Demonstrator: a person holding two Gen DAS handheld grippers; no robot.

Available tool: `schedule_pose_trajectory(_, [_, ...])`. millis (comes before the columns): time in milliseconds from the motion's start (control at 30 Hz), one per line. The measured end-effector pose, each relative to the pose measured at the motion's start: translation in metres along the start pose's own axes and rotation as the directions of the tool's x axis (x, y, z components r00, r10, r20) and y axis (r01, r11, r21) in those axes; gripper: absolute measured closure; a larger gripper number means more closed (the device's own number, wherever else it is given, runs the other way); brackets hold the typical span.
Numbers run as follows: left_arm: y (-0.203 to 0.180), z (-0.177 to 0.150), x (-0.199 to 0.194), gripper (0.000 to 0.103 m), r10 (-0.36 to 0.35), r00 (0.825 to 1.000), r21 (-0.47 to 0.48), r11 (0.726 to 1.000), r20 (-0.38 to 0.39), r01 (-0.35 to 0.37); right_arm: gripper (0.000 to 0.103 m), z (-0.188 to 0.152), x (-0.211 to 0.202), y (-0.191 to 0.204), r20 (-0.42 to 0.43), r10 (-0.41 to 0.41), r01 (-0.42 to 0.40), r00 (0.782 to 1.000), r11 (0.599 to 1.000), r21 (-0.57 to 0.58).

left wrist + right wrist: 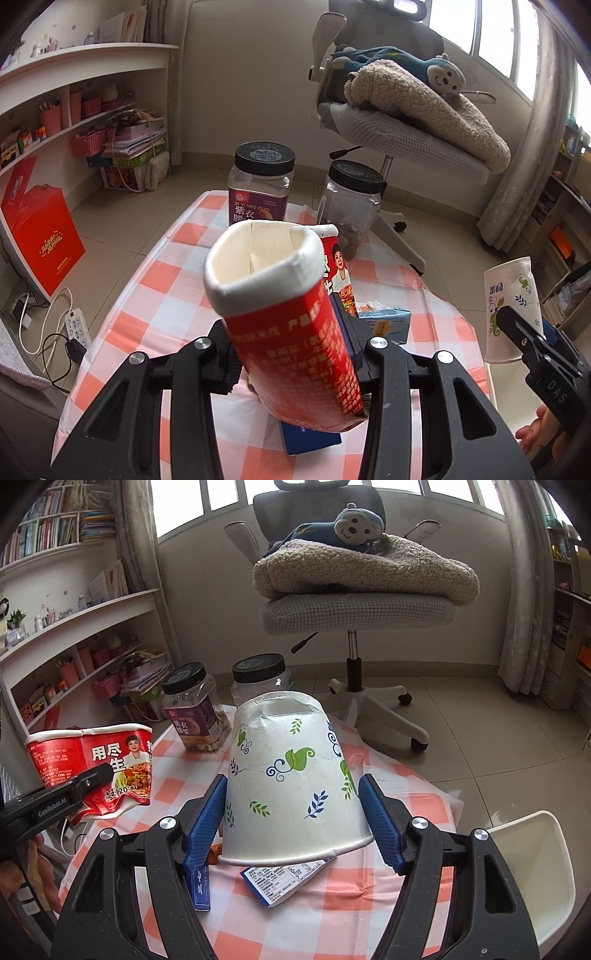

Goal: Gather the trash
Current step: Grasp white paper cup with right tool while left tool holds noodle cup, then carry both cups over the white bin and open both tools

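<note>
Left wrist view: a table (177,280) under a checked orange-and-white cloth fills the middle of the floor. At its far end stand two clear jars with black lids, the left jar (260,184) with a purple label and the right jar (351,199) showing nuts at its bottom. Behind them is an office chair (391,129) piled with a fleece blanket and a blue monkey toy. Shelves (74,92) run along the left wall, with a red box (44,236) on the floor below. The left gripper (295,354) is clenched on a crushed red noodle cup (280,295), held tilted above the cloth with its open white mouth facing away. A blue carton (391,321) lies on the cloth just right of it. At the right edge the right gripper (524,332) holds a paper cup (511,306), with fingers (543,432) of the hand behind.

Right wrist view: the table (332,915), both jars and the chair (354,609) lie ahead; a white bin (532,871) sits at the near right, beside the table edge. The right gripper (295,819) grasps the paper cup (291,779) upside down, blue pads pressed on either side, the rim nearest and raised over a flattened carton (284,882). To the left, the left gripper (85,782) holds the noodle cup (99,764) off the table edge.
</note>
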State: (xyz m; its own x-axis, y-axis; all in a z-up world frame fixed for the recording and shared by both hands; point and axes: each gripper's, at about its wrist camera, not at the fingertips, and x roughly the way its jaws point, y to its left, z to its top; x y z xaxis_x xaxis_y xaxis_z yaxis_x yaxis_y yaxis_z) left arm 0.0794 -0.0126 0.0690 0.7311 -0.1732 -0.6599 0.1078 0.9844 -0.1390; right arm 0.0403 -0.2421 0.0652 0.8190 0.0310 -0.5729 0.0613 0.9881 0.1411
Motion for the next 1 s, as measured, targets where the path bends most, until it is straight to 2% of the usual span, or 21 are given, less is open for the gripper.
schedule_pose_trajectory(600, [-0.055, -0.006, 0.002, 0.062, -0.095, 0.995, 0.05, 0.994, -0.008, 0.096, 0.034, 0.001, -0.024, -0.06, 0.027, -0.115, 0.113, 0.993, 0.991, 0.076])
schedule_pose_trajectory(1000, [-0.104, -0.017, 0.005, 0.062, -0.153, 0.988, 0.116, 0.981, -0.035, 0.156, 0.034, 0.0, -0.046, -0.11, 0.028, -0.212, 0.206, 0.977, 0.97, 0.13])
